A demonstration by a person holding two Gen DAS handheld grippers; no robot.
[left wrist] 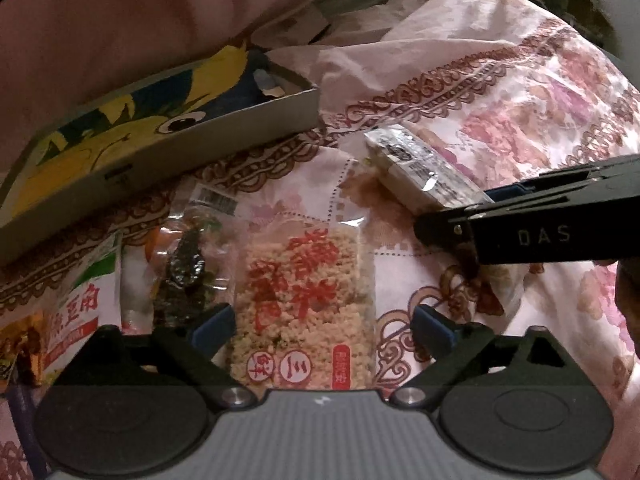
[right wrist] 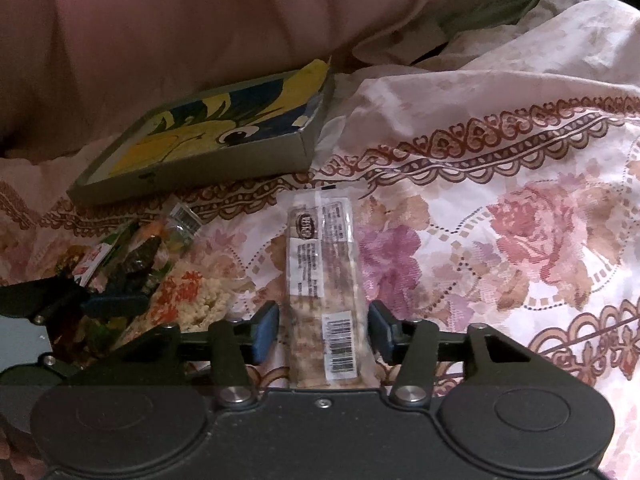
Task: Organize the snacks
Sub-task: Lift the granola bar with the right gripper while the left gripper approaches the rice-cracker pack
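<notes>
A clear pack of crispy rice with red characters [left wrist: 308, 304] lies on the floral sheet between the open blue-tipped fingers of my left gripper [left wrist: 320, 326]; it also shows in the right wrist view [right wrist: 196, 296]. A long snack bar in clear wrap [right wrist: 324, 284] lies between the fingers of my right gripper [right wrist: 323, 330], which stand close on both sides with small gaps. The bar [left wrist: 420, 172] and my right gripper [left wrist: 460, 216] also show in the left wrist view. An open shallow box with a yellow and blue cartoon picture [left wrist: 160, 120] [right wrist: 208, 140] sits behind the snacks.
A seaweed snack pack [left wrist: 184, 264] and a green and white bag [left wrist: 76, 304] lie left of the rice pack. A pink pillow or cushion [right wrist: 200, 32] rises behind the box. The floral sheet [right wrist: 520, 220] spreads to the right, rumpled at the back.
</notes>
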